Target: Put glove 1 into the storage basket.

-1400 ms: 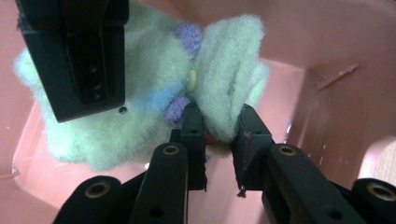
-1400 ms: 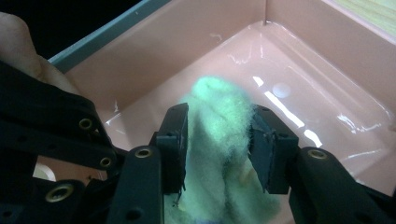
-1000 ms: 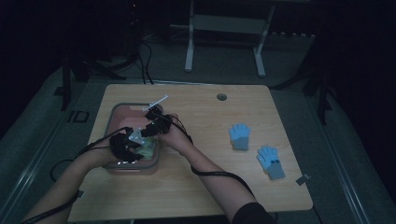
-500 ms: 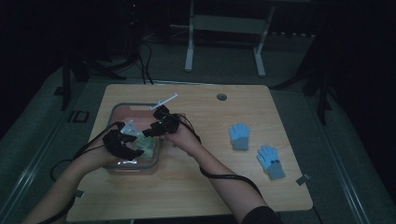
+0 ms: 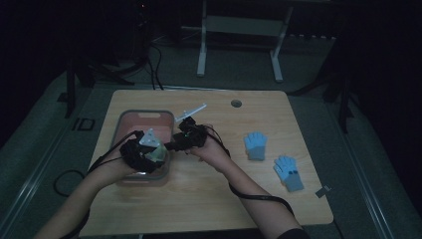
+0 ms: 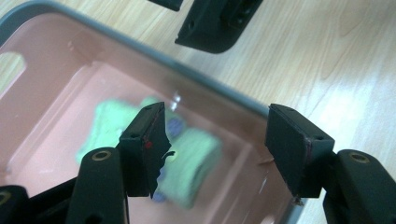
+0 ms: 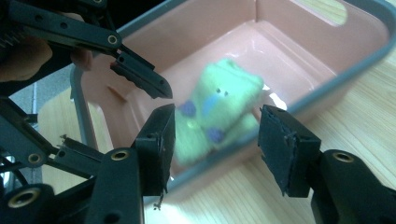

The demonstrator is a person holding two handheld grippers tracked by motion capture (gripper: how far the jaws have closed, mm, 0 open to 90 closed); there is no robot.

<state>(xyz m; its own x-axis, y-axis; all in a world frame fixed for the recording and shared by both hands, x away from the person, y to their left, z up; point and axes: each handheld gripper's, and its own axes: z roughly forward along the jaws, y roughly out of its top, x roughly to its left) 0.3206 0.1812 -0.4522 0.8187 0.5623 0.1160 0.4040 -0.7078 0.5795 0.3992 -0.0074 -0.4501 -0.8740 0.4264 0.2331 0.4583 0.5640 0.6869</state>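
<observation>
The soft green knitted glove point(image 7: 219, 112) lies loose inside the pink plastic bin point(image 5: 130, 119), at 9 o'clock on the wooden surface point(image 5: 209, 194). Both the left hand-held gripper point(image 6: 217, 140) and the right hand-held gripper point(image 7: 215, 144) have just been opening and hold nothing. The glove sits crumpled near the wall, so a careless jaw could hook it back out.

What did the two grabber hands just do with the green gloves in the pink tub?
Both grippers, left and right, lifted away from the tub, their jaws just opening, nothing between them. The green gloves now lie loose inside the tub. The two blue gloves on the table stayed put.
</observation>
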